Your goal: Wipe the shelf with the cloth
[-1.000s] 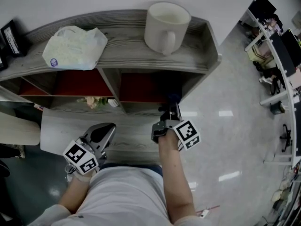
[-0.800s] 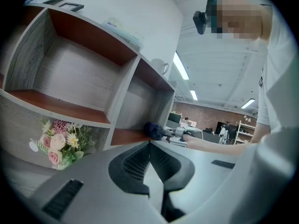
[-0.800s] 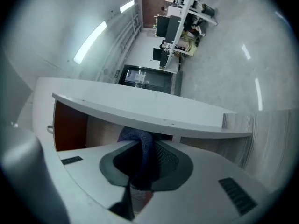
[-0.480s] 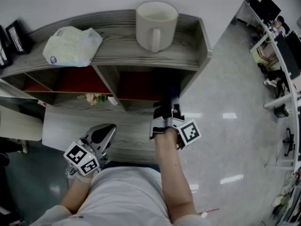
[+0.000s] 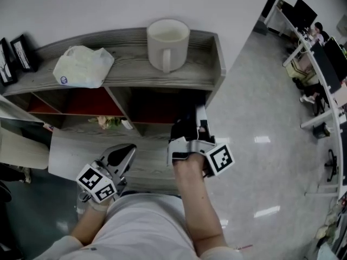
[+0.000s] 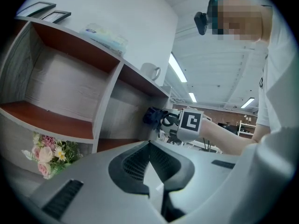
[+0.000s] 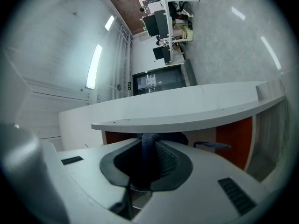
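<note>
Cloth pinched by right tool – before shelf right compartment – left tool pressed together, empty.

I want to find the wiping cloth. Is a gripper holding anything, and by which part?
The right gripper is shut on the dark cloth, pinching a bunched fold of it. The left gripper holds nothing.

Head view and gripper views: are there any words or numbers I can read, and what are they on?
No text can be read anywhere.
Packet on the shelf: small round label, too small to read.
Picture frames: whatever is inside is too small to read.
Left cube, right cube: black-and-white square patterns, not words.
Mug, cloth: no print shows.
</note>
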Demonstrator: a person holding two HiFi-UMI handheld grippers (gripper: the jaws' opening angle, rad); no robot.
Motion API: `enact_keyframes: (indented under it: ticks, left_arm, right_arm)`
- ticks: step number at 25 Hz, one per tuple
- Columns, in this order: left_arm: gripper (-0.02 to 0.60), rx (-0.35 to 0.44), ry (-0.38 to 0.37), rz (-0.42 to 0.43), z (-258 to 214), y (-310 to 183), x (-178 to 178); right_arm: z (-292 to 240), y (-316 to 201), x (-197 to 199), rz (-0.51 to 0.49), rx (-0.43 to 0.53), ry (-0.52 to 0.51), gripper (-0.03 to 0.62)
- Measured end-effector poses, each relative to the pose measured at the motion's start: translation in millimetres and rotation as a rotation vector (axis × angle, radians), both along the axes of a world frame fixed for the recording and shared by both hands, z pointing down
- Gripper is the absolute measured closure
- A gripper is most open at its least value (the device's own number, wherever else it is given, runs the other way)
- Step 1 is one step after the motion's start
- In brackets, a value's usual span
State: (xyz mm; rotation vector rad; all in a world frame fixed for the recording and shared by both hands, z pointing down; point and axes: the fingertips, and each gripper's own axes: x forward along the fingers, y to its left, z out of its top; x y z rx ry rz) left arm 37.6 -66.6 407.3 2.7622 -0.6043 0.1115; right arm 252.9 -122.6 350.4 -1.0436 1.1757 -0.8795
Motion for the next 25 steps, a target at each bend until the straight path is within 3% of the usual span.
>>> enact_keyframes:
  ticks: [8, 19, 25]
  left_arm:
    - [0.566, 0.041, 0.014, 0.002, -17, -8, 5]
    - [0.566, 0.035, 0.008, -0.029, -20, -12, -12]
    - [0.566, 0.035, -0.006, -0.039, -20, -6, -23]
  right_arm:
    - [-61, -10, 4, 0.037, 0.115, 0.027, 0.537]
    - [-66, -34, 9, 0.184, 0.142, 0.174, 0.537]
    - [-59, -53, 12, 0.217, 0.135, 0.185, 0.537]
